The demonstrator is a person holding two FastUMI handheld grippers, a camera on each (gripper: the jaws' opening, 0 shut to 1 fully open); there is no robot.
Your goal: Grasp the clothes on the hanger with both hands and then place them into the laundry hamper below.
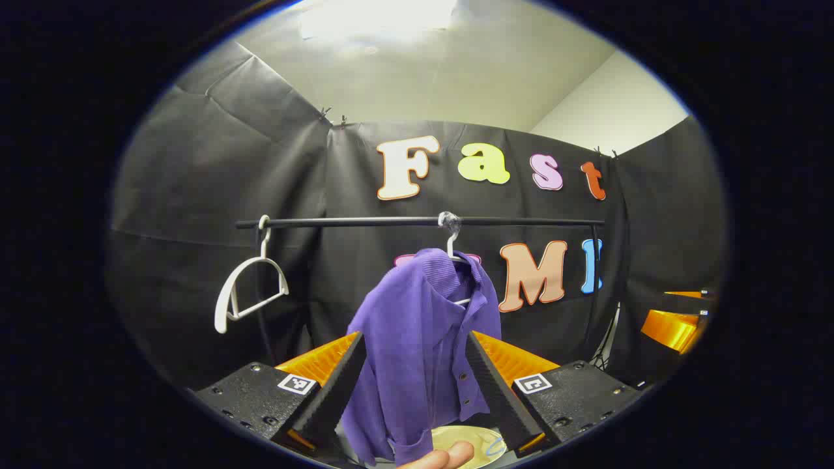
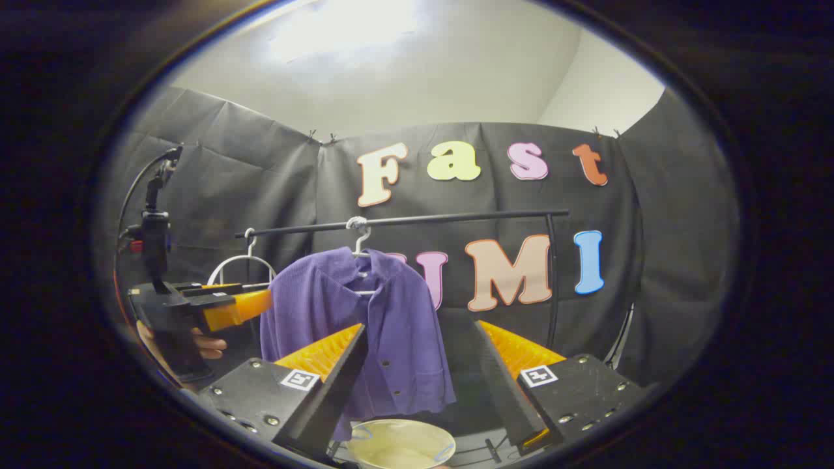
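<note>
A purple button-up shirt (image 1: 417,339) hangs on a white hanger (image 1: 451,251) from a black rail (image 1: 365,223). My left gripper (image 1: 416,335) is open, and the shirt's front shows between its fingers, a little beyond the tips. My right gripper (image 2: 420,324) is open too, with the shirt (image 2: 352,319) ahead and left of its gap. In the right gripper view a hand holds the left gripper (image 2: 251,306), its tips by the shirt's left shoulder. The round beige hamper (image 2: 401,446) sits below the shirt, its rim (image 1: 485,438) low between the left fingers.
An empty white hanger (image 1: 251,286) hangs at the rail's left end. A black camera mount on a stand (image 2: 156,221) rises at the left. The rail's upright post (image 2: 552,286) stands to the right. The right gripper (image 1: 671,329) shows far right in the left gripper view.
</note>
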